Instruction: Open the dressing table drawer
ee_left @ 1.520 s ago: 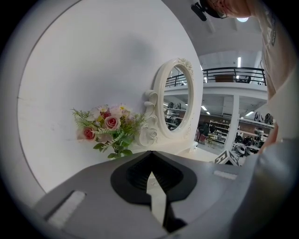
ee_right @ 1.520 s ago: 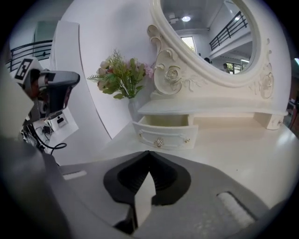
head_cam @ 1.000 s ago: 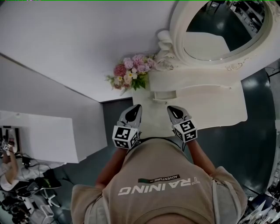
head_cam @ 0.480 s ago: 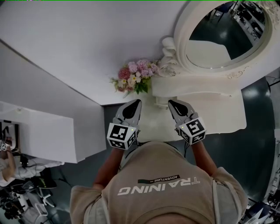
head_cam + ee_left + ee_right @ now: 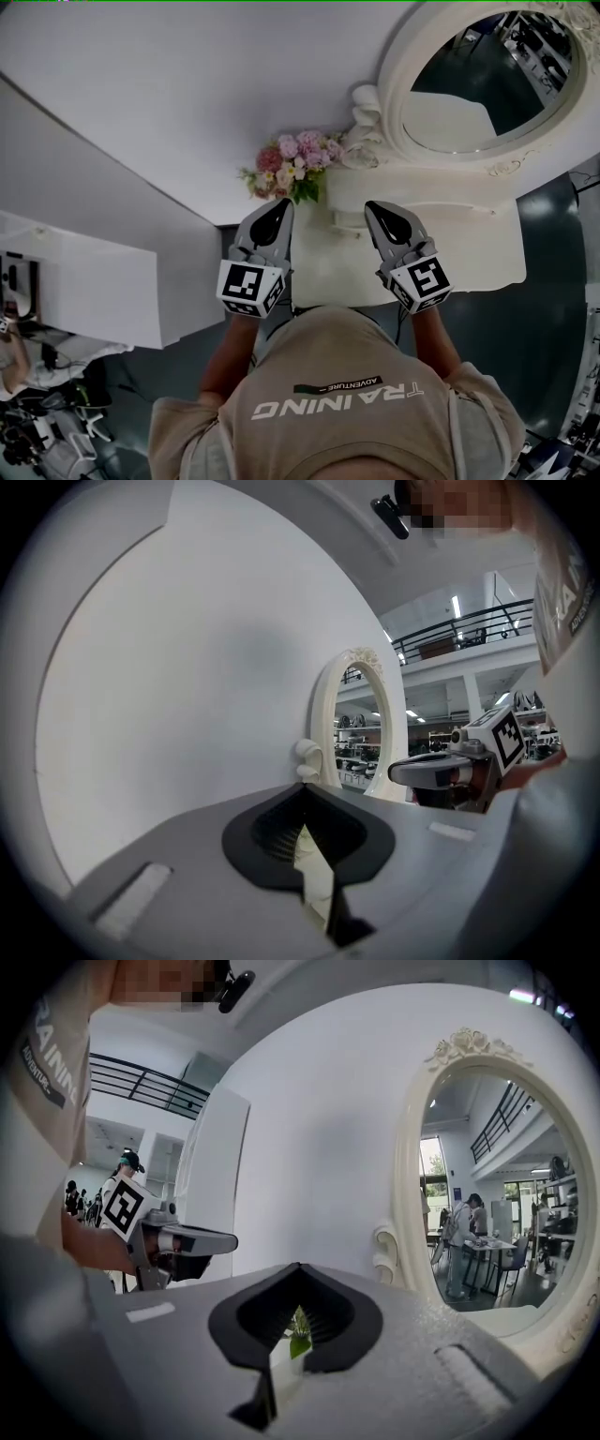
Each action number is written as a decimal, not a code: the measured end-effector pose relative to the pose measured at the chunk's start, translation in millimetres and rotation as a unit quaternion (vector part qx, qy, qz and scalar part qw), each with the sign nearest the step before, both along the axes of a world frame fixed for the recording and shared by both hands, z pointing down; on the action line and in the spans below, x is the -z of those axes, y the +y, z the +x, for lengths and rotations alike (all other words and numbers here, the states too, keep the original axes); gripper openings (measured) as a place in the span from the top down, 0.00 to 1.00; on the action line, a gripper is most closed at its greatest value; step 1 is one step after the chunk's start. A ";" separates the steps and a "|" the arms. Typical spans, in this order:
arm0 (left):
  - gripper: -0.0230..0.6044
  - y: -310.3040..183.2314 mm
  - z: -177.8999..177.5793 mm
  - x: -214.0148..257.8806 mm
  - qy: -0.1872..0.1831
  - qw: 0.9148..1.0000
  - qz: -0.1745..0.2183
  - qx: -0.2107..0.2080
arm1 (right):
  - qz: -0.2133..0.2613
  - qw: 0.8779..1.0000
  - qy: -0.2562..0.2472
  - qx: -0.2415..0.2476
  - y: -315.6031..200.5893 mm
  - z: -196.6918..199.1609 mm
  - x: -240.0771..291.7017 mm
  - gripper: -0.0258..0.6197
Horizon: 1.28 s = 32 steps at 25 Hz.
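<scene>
The white dressing table (image 5: pixel 469 246) stands against the wall, with an oval mirror (image 5: pixel 487 66) above it and a bunch of pink flowers (image 5: pixel 295 167) at its left end. A small drawer front (image 5: pixel 345 214) shows under the raised shelf, closed. My left gripper (image 5: pixel 279 208) and right gripper (image 5: pixel 375 208) hover side by side over the table's left part, both shut and holding nothing. In the left gripper view the jaws (image 5: pixel 302 787) point level towards the mirror (image 5: pixel 361 728). In the right gripper view the jaws (image 5: pixel 298 1267) meet, and the flowers (image 5: pixel 296 1327) peep through below them.
A white cabinet (image 5: pixel 84 291) stands at the left against a white wall. Dark floor (image 5: pixel 553 319) lies right of the table. Cables and equipment (image 5: pixel 37 412) crowd the lower left corner. The mirror (image 5: pixel 497 1204) reflects people at tables.
Both grippers have risen towards the head camera, so they look larger, and their marker cubes have spread a little apart. Both stay shut.
</scene>
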<state>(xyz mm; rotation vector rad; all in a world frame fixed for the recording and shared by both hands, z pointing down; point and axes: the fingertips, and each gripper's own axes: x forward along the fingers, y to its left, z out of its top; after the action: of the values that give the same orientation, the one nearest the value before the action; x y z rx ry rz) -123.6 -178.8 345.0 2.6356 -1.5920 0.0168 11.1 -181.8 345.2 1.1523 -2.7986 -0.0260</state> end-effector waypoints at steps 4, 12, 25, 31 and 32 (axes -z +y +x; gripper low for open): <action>0.93 -4.2 -7.0 9.2 -0.003 1.000 0.015 0.014 | 0.028 1.000 -0.008 -0.001 -0.2 -4.5 17.0 0.96; 0.93 4.8 -13.5 2.5 0.002 1.000 0.008 0.023 | 0.018 1.000 -0.006 -0.003 6.9 -8.2 13.8 0.96; 0.93 11.7 -13.6 -10.9 0.009 1.000 -0.007 0.017 | 0.005 1.000 -0.009 -0.003 12.0 -8.0 0.0 0.96; 0.93 7.4 -13.0 -17.2 0.012 1.000 -0.013 0.015 | 0.001 1.000 -0.004 -0.006 9.7 -6.5 -5.0 0.96; 0.93 7.5 -12.6 -18.6 0.013 1.000 -0.016 0.015 | -0.001 1.000 -0.004 -0.008 9.7 -5.2 -5.3 0.96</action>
<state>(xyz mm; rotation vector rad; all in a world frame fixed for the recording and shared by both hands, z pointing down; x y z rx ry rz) -136.2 -171.3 363.6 2.5781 -1.6081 0.0071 5.8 -172.1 350.5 1.1772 -2.7952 -0.0175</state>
